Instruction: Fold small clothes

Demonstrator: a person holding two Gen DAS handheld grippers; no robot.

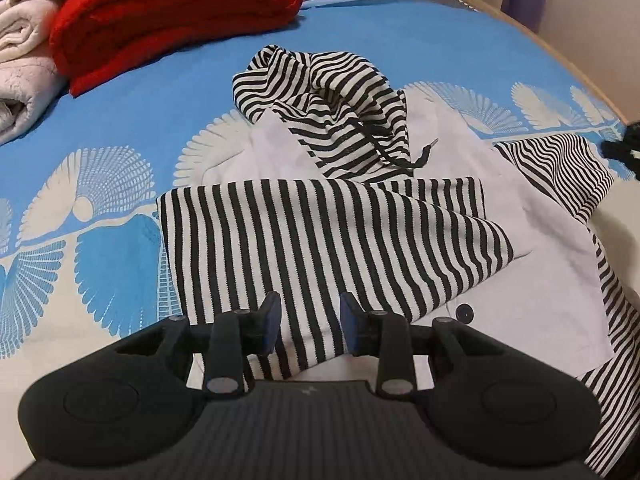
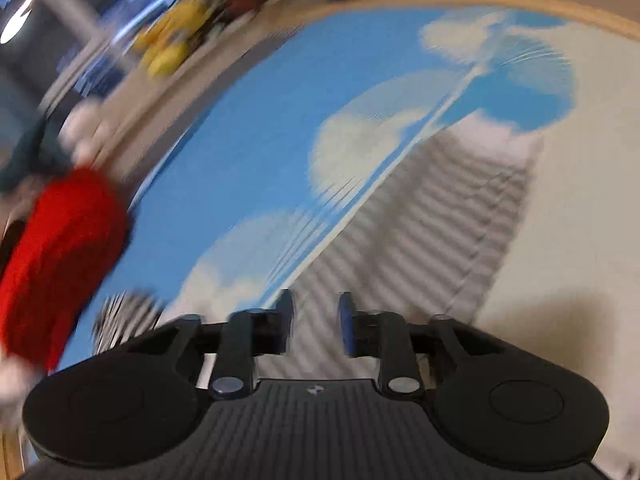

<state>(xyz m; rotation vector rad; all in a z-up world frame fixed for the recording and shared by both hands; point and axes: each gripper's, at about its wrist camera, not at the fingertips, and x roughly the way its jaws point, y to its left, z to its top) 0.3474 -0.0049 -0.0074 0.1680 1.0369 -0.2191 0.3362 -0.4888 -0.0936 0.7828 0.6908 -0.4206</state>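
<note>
A small white hooded top (image 1: pixel 532 280) lies on the blue and white patterned bedspread (image 1: pixel 160 120). Its black and white striped hood (image 1: pixel 320 100) is crumpled at the far end, with a black drawstring (image 1: pixel 420 156) trailing from it. One striped sleeve (image 1: pixel 320 232) is folded across the body; the other (image 1: pixel 560 168) lies out to the right. My left gripper (image 1: pixel 310 322) hovers open just above the folded sleeve, nothing pinched. The right wrist view is motion-blurred: my right gripper (image 2: pixel 314 320) shows a gap between its fingers, over a pale striped stretch of cloth (image 2: pixel 440 220), holding nothing.
A folded red knit (image 1: pixel 172 12) and rolled white towels (image 1: pixel 20 72) sit at the far left of the bed. The wooden bed edge (image 1: pixel 560 48) curves along the far right. The red knit (image 2: pixel 60 248) also appears at the left of the right wrist view.
</note>
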